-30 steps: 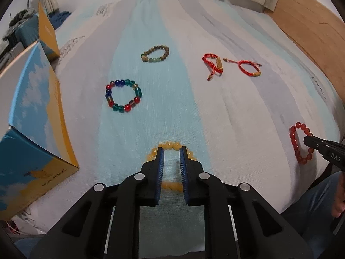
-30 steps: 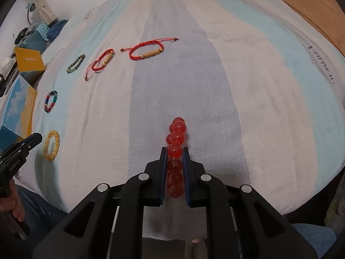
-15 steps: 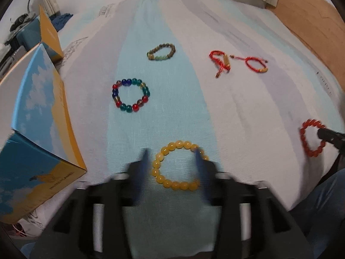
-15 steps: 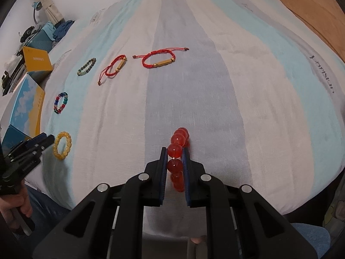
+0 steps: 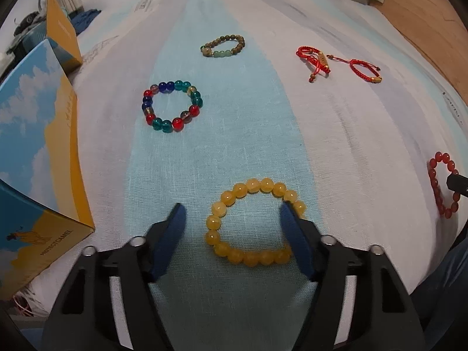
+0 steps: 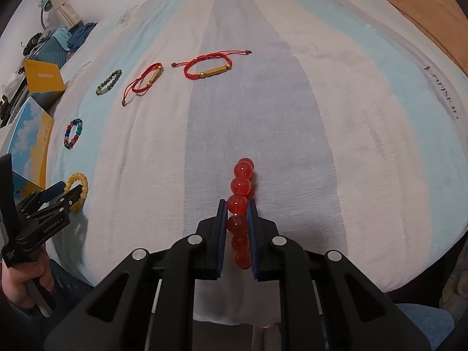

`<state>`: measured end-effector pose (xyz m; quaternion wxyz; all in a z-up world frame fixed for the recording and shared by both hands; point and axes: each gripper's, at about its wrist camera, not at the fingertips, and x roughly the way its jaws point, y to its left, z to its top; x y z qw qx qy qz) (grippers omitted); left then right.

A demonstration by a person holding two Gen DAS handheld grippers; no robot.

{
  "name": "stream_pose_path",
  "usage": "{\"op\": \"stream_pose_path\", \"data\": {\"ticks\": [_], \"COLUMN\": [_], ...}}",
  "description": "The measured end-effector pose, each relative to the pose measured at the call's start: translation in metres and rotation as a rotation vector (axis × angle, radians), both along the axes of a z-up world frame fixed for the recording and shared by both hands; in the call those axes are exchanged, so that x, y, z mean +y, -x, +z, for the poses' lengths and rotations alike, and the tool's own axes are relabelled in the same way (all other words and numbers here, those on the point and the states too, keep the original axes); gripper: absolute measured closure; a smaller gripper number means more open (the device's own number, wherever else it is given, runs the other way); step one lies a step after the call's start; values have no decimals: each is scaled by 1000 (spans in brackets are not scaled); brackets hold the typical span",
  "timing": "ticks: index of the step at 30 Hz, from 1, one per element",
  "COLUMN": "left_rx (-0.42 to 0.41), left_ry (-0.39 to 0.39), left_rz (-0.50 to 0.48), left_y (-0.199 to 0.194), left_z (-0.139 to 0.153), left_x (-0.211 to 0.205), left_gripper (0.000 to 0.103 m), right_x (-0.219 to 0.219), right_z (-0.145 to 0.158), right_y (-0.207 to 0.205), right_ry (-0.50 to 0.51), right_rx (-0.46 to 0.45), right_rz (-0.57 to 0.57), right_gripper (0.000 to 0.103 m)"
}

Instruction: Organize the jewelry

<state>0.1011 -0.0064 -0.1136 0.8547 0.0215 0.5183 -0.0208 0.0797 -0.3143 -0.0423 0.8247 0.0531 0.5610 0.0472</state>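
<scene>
Yellow beads form a bracelet [image 5: 251, 222] lying flat on a bed [image 5: 351, 134] covered in a pale sheet with blue, white and grey stripes. The left tool [image 5: 234, 207] has its two blue-padded fingers spread wide, one on each side of the yellow bracelet; the right finger overlaps the ring's right edge, and the left one stands apart from it. It holds nothing.

Farther up the sheet in the left wrist view lie a multicoloured bead bracelet [image 5: 172, 106], a brown and green bead bracelet [image 5: 223, 46], and two red cord bracelets [image 5: 316, 61] side by side, each with a gold tube bead. A blue and yellow box [image 5: 38, 152] sits at the left edge of the bed, with a second yellow box [image 5: 60, 36] behind it.

The right tool [image 6: 237, 207] is closed tight on a red bead bracelet [image 6: 241, 187], pinching the ring flat so the beads run in a line between and beyond the fingers. The bracelet is over the near part of the bed, well right of the yellow one. A hand [image 6: 26, 280] grips the left tool's handle at the lower left of the right wrist view.
</scene>
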Motion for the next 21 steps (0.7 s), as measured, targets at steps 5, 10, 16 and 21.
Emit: {"op": "stream_pose_path", "data": {"ticks": [5,10,16,21], "left_rx": [24,45,13,-16], "left_ry": [-1,27,57,75], "left_rz": [-27,-35,-40,-47], "left_y": [0,1,7,9], "left_z": [2,8,29,53], "left_x": [-5,-2,-1,-3], "left_gripper": [84,95,94,94], "right_x": [1,0,0,-1], "right_z": [0,5,13,21], "right_y": [0,1,0,0], "right_ry": [-6,-11,-15,-24], "right_rx": [0,-9,-23,-37], "right_rz": [1,1,-2,-9], "right_gripper": [90,90,90,90]}}
